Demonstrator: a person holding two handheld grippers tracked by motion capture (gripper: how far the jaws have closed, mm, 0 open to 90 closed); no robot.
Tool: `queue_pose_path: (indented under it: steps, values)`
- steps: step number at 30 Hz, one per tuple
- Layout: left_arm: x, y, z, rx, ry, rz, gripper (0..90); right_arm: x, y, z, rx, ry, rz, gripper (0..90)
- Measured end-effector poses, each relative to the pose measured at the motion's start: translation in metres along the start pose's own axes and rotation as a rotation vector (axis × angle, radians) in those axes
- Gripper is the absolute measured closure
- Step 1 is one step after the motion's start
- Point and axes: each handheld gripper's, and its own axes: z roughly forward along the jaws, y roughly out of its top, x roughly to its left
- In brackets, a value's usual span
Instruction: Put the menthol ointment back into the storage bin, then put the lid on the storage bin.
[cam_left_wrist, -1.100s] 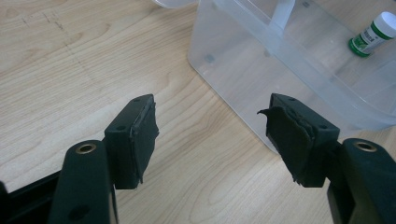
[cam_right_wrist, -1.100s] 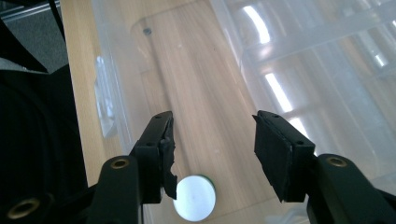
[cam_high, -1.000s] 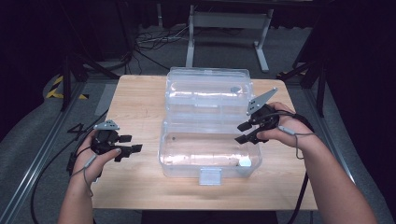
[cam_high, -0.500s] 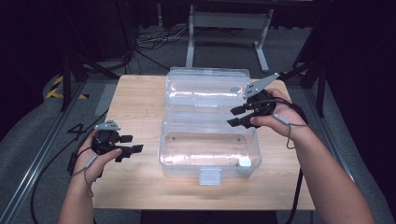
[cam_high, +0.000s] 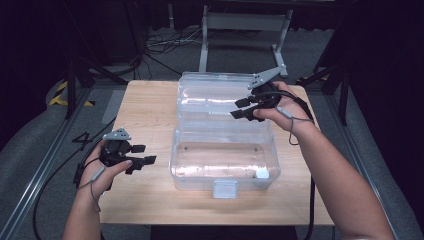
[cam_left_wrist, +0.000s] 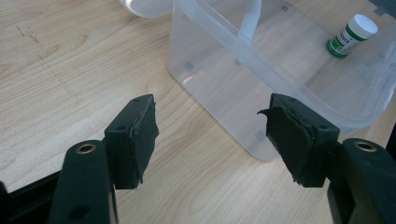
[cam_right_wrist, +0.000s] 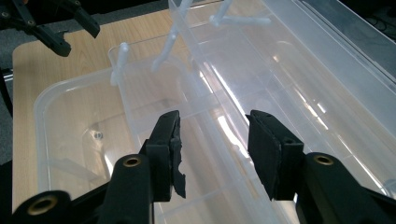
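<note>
Container (cam_high: 222, 162): clear plastic box sitting open at the table's (cam_high: 150, 110) middle, its lid (cam_high: 215, 97) lying back on the far side.
Bottle (cam_left_wrist: 351, 35): small white-capped bottle lying in the box's near right corner.
Right gripper (cam_high: 244, 107): now hovering over the lid, having travelled from the box's right rim toward the far side; jaws apart with nothing between them, and they have just been narrowing.
Left gripper (cam_high: 142, 154): resting unmoved at the box's near left, jaws apart and empty.
Meaning: the right hand is probably reaching for the lid to close it, though its target is unclear.
</note>
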Motion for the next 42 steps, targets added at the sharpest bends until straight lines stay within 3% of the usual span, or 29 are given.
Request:
queue_pose_path:
  steps: [9,17,18,25,30,36,42]
  values:
    - [-0.004,0.002,-0.001,-0.009,-0.01,0.012,34.4,-0.016,0.0,0.02,-0.017,0.007,0.029,53.6]
    - [-0.008,0.004,0.0,-0.009,-0.016,0.021,34.5,-0.016,-0.002,0.034,0.031,0.021,0.027,61.1]
    - [-0.008,0.004,0.0,-0.01,-0.014,0.023,34.5,-0.014,-0.003,0.035,0.046,-0.007,0.012,63.9]
    - [-0.015,0.006,-0.003,-0.014,-0.023,0.043,34.6,-0.012,-0.006,0.036,0.018,-0.05,0.04,73.0]
    - [-0.027,0.013,-0.007,-0.05,-0.071,0.078,35.3,-0.012,-0.005,0.037,0.029,-0.053,0.035,73.5]
    - [-0.046,0.02,-0.003,-0.042,-0.099,0.134,35.3,-0.012,-0.005,0.037,0.025,-0.048,0.037,73.4]
    - [-0.064,0.026,0.009,-0.024,-0.161,0.183,35.4,-0.013,-0.006,0.036,0.022,-0.048,0.04,73.3]
